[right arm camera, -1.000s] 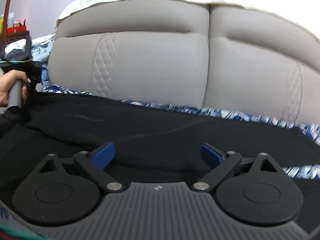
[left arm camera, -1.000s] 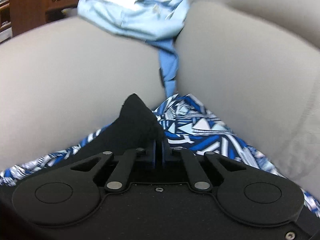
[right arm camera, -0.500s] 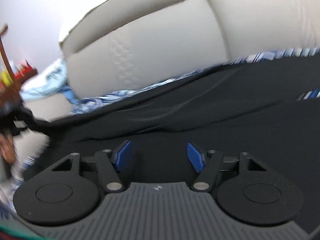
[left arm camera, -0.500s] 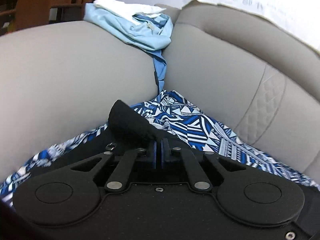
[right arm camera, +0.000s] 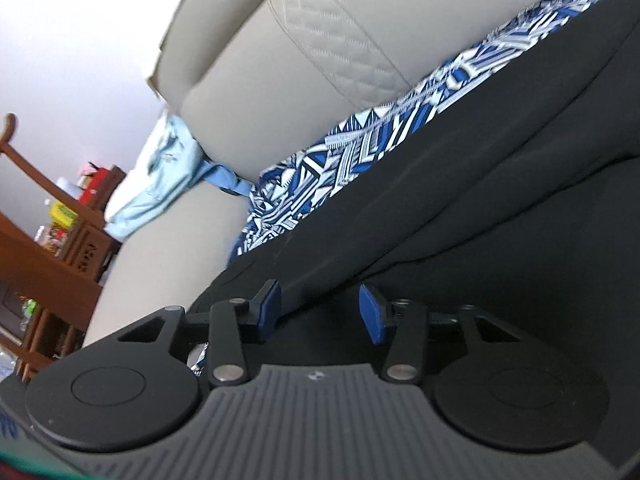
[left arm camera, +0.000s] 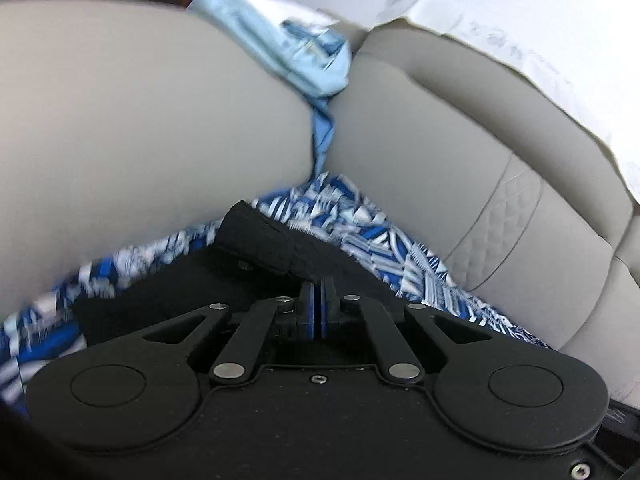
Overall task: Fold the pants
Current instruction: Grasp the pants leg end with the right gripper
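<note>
Black pants spread across the lower right half of the right wrist view, lying on a blue-and-white patterned cloth that shows as a band along their upper edge. In the left wrist view, same pants at frame centre, one edge raised in a thick fold just above the fingers.

Left gripper at lower centre, blue pads pressed together with only a thin line between them, black fabric pinched there. Right gripper at lower centre of its view, blue pads set clearly apart, nothing between them, hovering close over the black fabric; contact impossible to judge.

Patterned cloth fanning out from under the pants toward lower left and right of the left wrist view. Around it, a grey sofa, armrest filling the left and a quilted backrest on the right. Light blue garment draped over the sofa at upper centre, a strip hanging down into the seam; seen again at middle left of the right wrist view. Wooden furniture with coloured items on it at the left edge, blurred.
</note>
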The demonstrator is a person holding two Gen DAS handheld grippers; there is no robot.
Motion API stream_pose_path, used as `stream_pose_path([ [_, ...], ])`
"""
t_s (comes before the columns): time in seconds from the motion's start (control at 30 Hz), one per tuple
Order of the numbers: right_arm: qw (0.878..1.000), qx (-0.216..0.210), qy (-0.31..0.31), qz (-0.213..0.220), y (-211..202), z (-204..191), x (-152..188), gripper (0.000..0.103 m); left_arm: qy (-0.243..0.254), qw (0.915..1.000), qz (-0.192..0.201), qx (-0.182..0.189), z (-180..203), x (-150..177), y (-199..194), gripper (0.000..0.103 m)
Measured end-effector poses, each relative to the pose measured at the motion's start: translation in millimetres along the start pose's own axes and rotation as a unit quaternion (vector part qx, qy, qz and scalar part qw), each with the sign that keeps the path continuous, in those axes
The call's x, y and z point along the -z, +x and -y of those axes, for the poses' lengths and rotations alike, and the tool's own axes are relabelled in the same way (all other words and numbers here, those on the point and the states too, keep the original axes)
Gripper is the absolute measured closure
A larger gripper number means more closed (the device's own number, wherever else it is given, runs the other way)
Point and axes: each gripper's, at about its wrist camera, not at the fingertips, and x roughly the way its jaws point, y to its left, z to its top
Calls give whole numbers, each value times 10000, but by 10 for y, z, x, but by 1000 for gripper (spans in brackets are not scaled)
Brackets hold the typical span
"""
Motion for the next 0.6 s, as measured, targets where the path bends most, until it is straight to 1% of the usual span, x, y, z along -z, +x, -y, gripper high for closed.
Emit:
stream_pose_path([
  [0.03, 10000, 19, 54, -18, 79, -22, -2, 49, 114, 9999, 60, 24, 6, -4, -18, 100],
  [0.1, 9996, 52, 260, -93, 227, -43, -2, 49, 231, 9997, 49, 58, 7, 12, -34, 100],
  [0.2, 9980, -4, 563, -281, 399, -50, 5, 49, 217, 9997, -100, 108, -34, 44, -30, 100],
  [0.3, 9971, -47, 714, -252, 528, -98, -22, 49, 178, 9995, -243, 134, -92, 70, -15, 100],
  [0.33, 9970, -36, 739, -222, 560, -113, -44, 51, 159, 9994, -286, 138, -100, 81, -6, 100],
  [0.37, 9967, -5, 782, -202, 597, -126, -74, 57, 138, 9992, -343, 140, -113, 96, 4, 99],
  [0.4, 9963, 73, 834, -204, 628, -132, -98, 88, 124, 9989, -418, 152, -123, 112, 18, 99],
  [0.43, 9957, 172, 880, -247, 670, -142, -124, 96, 85, 9984, -525, 204, -140, 135, 36, 99],
  [0.5, 9946, 251, 969, -258, 688, -157, -147, 96, -45, 9971, -716, 271, -180, 174, 63, 94],
  [0.6, 9963, 273, 800, -132, 603, -214, -138, 97, -446, 9920, -1046, 550, -275, 216, 112, 79],
])
